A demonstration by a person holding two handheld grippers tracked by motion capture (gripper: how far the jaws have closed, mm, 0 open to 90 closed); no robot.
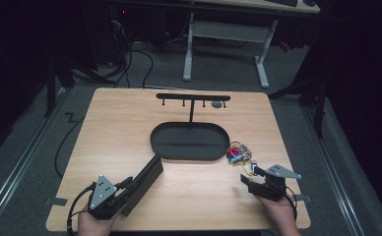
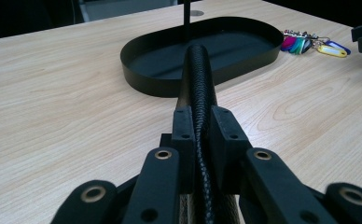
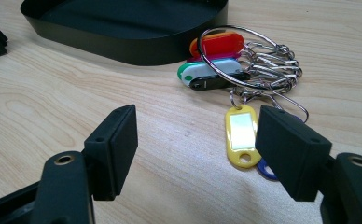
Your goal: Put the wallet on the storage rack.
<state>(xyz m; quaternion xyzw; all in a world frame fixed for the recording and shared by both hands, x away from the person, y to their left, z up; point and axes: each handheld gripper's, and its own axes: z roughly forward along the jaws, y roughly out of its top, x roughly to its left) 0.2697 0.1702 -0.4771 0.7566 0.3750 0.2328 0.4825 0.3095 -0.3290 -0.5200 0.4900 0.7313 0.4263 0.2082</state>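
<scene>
The left gripper (image 1: 128, 189) was clamped on a flat black wallet with a woven, leather-like texture (image 1: 144, 182), its jaws pressed against both faces of the edge; in the left gripper view the wallet (image 2: 198, 79) ran forward from the jaws toward the tray, its far end near the tray wall. The wallet sat over the front-left part of the light wooden table (image 1: 115, 128), just short of the shallow black oval metal tray (image 1: 155, 142). For the step judged to be in hand, placing the wallet in the tray, the far end should be lifted clear of the rim before advancing, kept level, and released only once it rests on the tray floor; dragging it against the wall would likely shift the tray. The tray held nothing loose; only the thin black post of the black T-shaped hook rack (image 1: 193, 97) rose from its rear. To the right, just beside the tray's right end, lay a bunch of coloured plastic key tags on a metal ring (image 1: 238, 152). The right gripper (image 1: 248, 175) stood wide open and held nothing, low over the table, and in the right gripper view the yellow key tag (image 3: 241, 135) lay between its jaws, not touched by them.
</scene>
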